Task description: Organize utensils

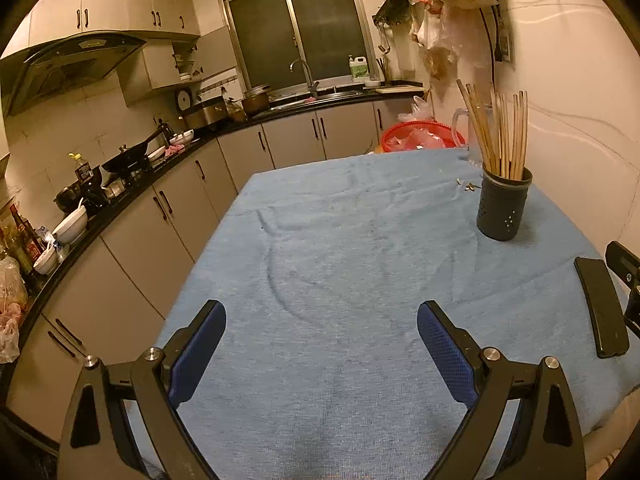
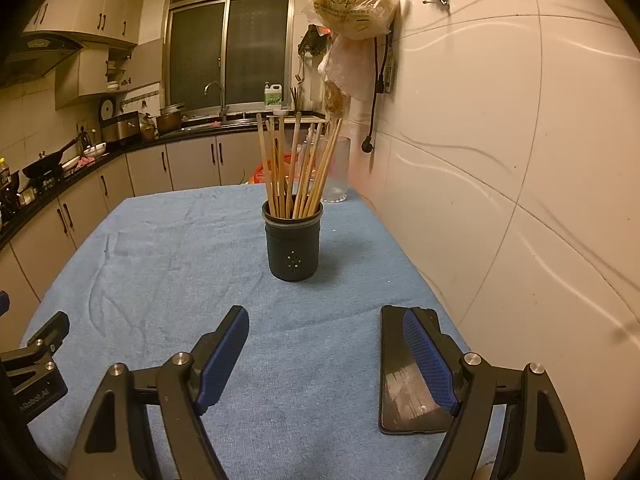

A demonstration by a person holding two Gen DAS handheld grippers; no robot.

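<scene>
A dark cylindrical holder (image 1: 503, 208) (image 2: 293, 246) stands upright on the blue tablecloth (image 1: 340, 240) (image 2: 172, 248), filled with several wooden chopsticks (image 1: 496, 132) (image 2: 296, 168). In the left wrist view my left gripper (image 1: 322, 320) hovers open over bare cloth, well short and left of the holder. My right gripper (image 2: 326, 326) is open too, facing the holder from the near side, nothing between its blue pads. Its right finger (image 2: 428, 360) overlaps a black phone (image 2: 400, 396).
The phone (image 1: 602, 304) lies near the table's right edge by the tiled wall (image 2: 500, 160). A clear glass jug (image 2: 338, 172) stands behind the holder. A red basket (image 1: 420, 136) sits past the far edge. Kitchen counters with cookware (image 1: 128, 160) run along the left.
</scene>
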